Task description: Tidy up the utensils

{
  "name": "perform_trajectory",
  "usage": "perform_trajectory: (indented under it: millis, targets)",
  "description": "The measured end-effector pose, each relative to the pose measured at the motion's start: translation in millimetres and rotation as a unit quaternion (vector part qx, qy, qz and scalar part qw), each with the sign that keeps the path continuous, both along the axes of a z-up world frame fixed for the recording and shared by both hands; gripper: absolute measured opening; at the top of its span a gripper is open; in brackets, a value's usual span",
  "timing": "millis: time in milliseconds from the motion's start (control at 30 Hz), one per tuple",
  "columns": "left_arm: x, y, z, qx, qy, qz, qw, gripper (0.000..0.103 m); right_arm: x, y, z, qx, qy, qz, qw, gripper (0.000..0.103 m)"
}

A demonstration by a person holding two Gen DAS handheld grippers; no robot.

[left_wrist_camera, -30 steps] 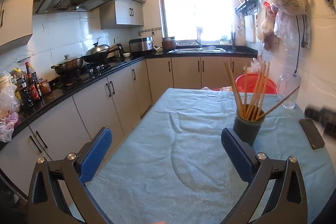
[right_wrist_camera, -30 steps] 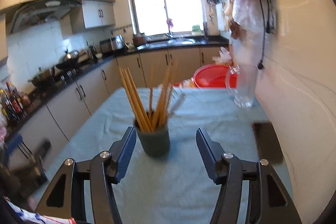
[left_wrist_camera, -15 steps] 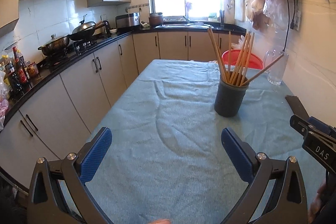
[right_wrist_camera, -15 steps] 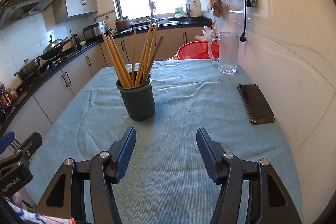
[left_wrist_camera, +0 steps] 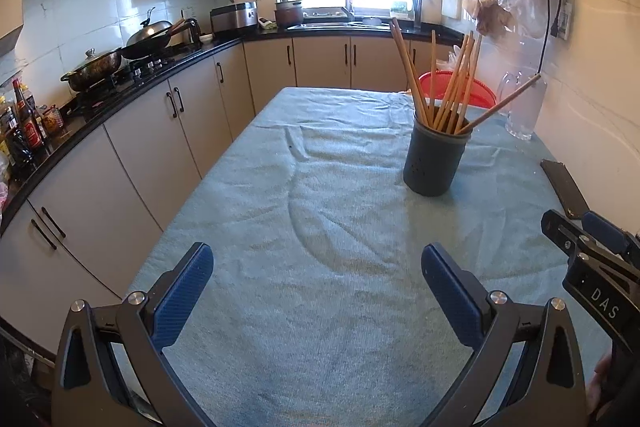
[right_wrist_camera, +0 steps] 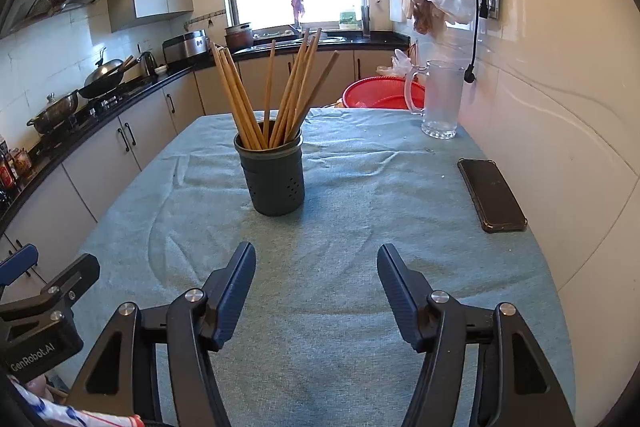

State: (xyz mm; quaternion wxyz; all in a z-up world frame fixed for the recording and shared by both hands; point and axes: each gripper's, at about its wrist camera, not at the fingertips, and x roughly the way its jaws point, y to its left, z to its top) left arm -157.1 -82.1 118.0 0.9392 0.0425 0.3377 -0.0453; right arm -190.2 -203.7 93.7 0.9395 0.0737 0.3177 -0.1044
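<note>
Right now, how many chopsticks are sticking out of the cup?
9, all standing in the dark holder mid-table: three chopsticks lean left, one stands upright, five fan right. Some may hide behind others.

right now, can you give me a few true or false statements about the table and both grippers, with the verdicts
1. The chopsticks stand in a dark holder. True.
2. The phone lies between the holder and the left gripper. False: it lies on the cloth near the wall, right of the holder.
3. The right gripper has a chopstick in its jaws. False: the jaws are opening with nothing between them.
4. A clear jug stands on the far right of the table. True.
5. The left gripper's jaws are shut. False: they stand wide apart over bare cloth.
</note>
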Motion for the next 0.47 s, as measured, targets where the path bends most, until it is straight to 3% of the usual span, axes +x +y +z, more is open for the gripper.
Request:
perform_trajectory:
  millis: [467]
  targets:
    - [2.2, 0.0, -8.0, -0.015, 0.026, -0.01, 0.9995, 0.103, -0.5, 6.8, -0.8, -0.014, -0.003, -0.001, 1.0, 0.071]
